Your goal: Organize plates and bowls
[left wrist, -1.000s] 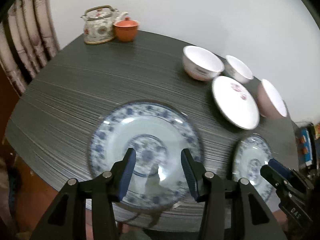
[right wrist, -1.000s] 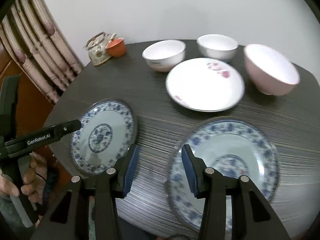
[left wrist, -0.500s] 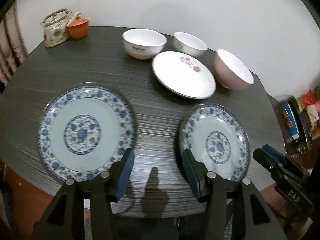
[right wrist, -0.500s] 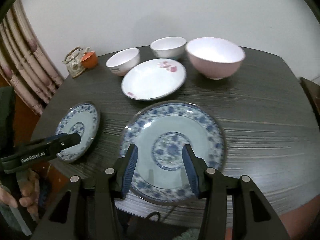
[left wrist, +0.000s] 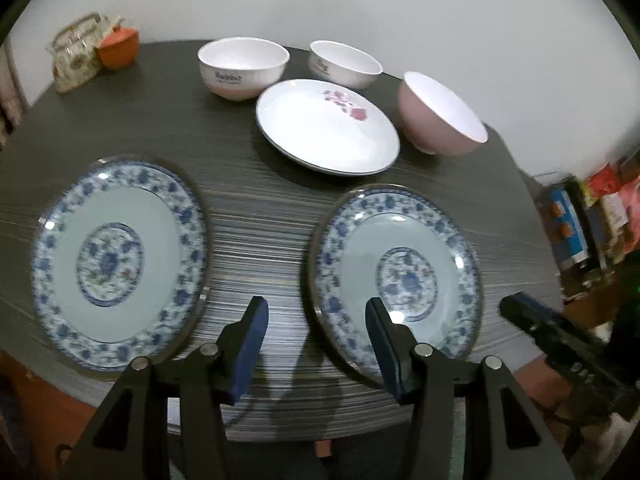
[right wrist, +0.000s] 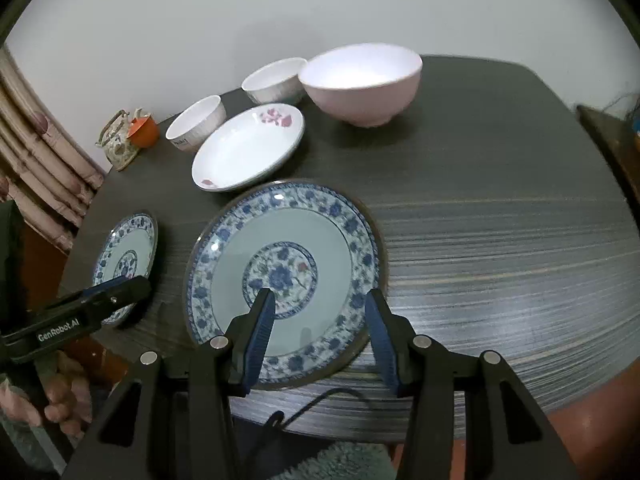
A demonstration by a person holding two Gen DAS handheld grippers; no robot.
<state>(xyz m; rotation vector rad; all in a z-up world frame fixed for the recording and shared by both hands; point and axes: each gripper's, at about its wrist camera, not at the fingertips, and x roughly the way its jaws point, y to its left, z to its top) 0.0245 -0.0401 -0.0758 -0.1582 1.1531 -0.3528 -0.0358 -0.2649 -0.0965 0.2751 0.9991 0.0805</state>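
Two grippers: left gripper (left wrist: 316,344) and right gripper (right wrist: 318,330), fingers apart, empty
Blurred: teapot (left wrist: 76,58), far beyond white plate (left wrist: 328,128)
Surface: dark streaked table (right wrist: 500,216)
Room: pale wall

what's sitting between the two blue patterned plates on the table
Nothing: in the left wrist view, only bare dark table separates the left blue plate from the right blue plate.

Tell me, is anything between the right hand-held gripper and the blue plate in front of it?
Nothing visible. The right hand-held gripper is open right above the near rim of the blue plate, with no object between them.
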